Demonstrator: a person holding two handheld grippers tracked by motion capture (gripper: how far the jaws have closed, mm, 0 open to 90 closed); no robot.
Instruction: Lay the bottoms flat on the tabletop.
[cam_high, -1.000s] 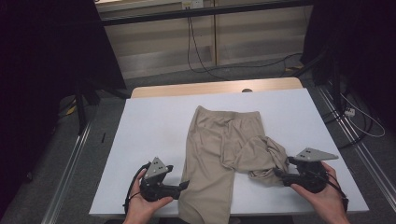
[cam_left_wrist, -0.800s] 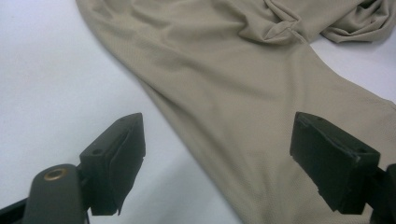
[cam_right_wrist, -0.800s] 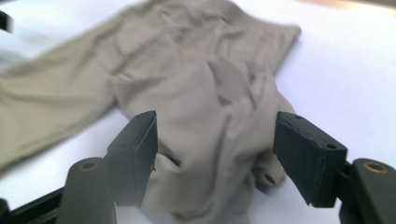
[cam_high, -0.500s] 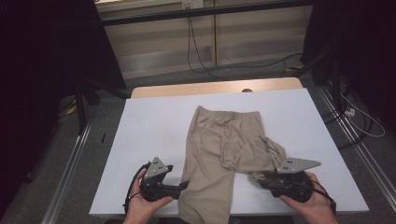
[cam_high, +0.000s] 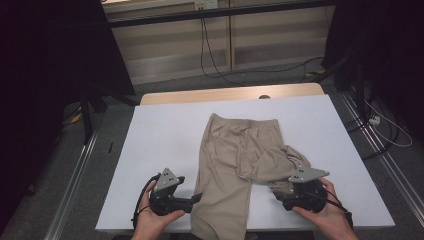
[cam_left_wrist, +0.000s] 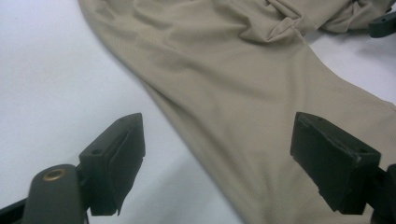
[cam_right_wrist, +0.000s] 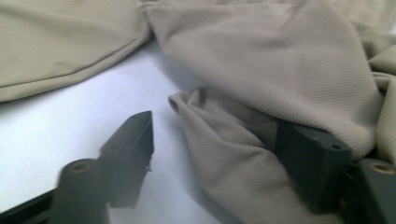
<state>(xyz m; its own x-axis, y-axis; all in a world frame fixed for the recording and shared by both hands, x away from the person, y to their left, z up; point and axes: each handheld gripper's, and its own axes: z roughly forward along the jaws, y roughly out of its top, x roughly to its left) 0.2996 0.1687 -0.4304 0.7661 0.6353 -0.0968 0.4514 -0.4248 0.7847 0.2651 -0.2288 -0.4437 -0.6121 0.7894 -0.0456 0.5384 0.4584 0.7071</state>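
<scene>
White and smooth, the counter (cam_high: 160, 145) carries a pair of beige trousers (cam_high: 235, 155), with a strip of bare wood along its far edge and dark floor and cables behind it. We hold a gripper in each hand at the near edge. Our left gripper (cam_high: 192, 200) stands with its jaws wide open, and in the left gripper view (cam_left_wrist: 217, 154) the straight trouser leg runs between them: one jaw sits over bare counter just beside the cloth's edge, the other over the fabric. That leg lies flat and nearly unwrinkled, a fine knit weave showing, and it reaches past the counter's near edge. Our right gripper (cam_high: 279, 195) has its jaws open too, apart from each other. In the right gripper view (cam_right_wrist: 212, 154) a rumpled fold of the other leg lies between them, pressed against one jaw, while the other jaw stands on bare counter beside the fold. This second leg is folded back on itself in a crumpled heap, with deep creases. The waistband lies flat, well ahead of both pairs of jaws.
</scene>
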